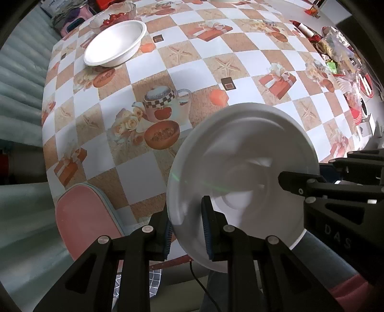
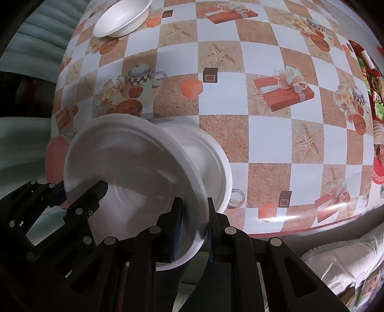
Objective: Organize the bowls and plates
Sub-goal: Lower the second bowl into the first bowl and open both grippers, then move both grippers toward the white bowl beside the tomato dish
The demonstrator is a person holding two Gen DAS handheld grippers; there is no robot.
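A white foam plate (image 1: pixel 240 168) is held tilted above the table's near edge. My left gripper (image 1: pixel 187 228) is shut on its left rim. My right gripper (image 2: pixel 193 230) is shut on the opposite rim of the same plate (image 2: pixel 134 172). My right gripper also shows in the left wrist view (image 1: pixel 312 184), and my left gripper in the right wrist view (image 2: pixel 79 194). A second white foam bowl (image 2: pixel 211 163) sits on the table just behind the plate. Another white bowl (image 1: pixel 115 43) stands at the far left corner; it also shows in the right wrist view (image 2: pixel 122 19).
The table carries a checkered printed cloth (image 1: pixel 192 72). A glass bowl with red fruit (image 1: pixel 115 14) stands behind the far bowl. Packets and red items (image 1: pixel 340 55) crowd the right edge. A pink chair (image 1: pixel 84 216) stands at the near left.
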